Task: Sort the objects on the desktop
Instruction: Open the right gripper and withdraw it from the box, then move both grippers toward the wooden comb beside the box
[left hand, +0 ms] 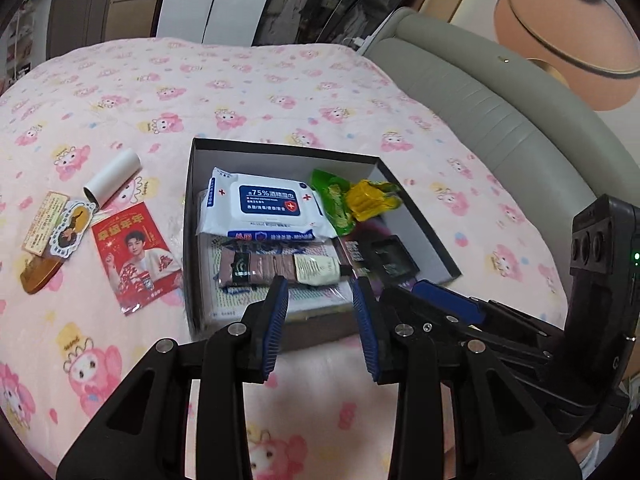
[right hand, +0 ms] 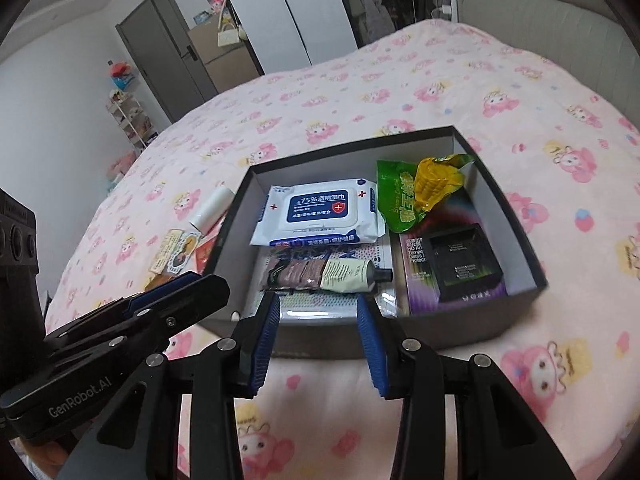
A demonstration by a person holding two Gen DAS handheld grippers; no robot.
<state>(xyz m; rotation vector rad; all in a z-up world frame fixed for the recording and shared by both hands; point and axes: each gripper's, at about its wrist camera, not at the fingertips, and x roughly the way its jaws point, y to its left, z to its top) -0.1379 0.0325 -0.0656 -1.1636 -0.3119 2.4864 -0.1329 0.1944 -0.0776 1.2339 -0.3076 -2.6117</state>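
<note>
1. While both grippers hover low over the pink bedspread (left hand: 240,88), the box (left hand: 191,208) sits mid-frame in both views, open on top.
2. Left gripper (left hand: 320,292) is spread wide, nothing between the blue pads, tips just at the box's near edge.
3. Right gripper (right hand: 318,308) is the same deal: spread and holding nothing, tips by the near wall.
4. Inside the box: wipes pack (right hand: 320,210) at upper left, green snack bag (right hand: 396,196) with a yellow wrapper (right hand: 436,182) on top at upper right, tube (right hand: 352,276) lying across the lower middle, black case (right hand: 464,266) at lower right.
5. Left of the box in the left-wrist view, on the bedspread: white roll (left hand: 112,176), red card (left hand: 136,256), and a sticker (left hand: 72,224), all near each other.
</note>
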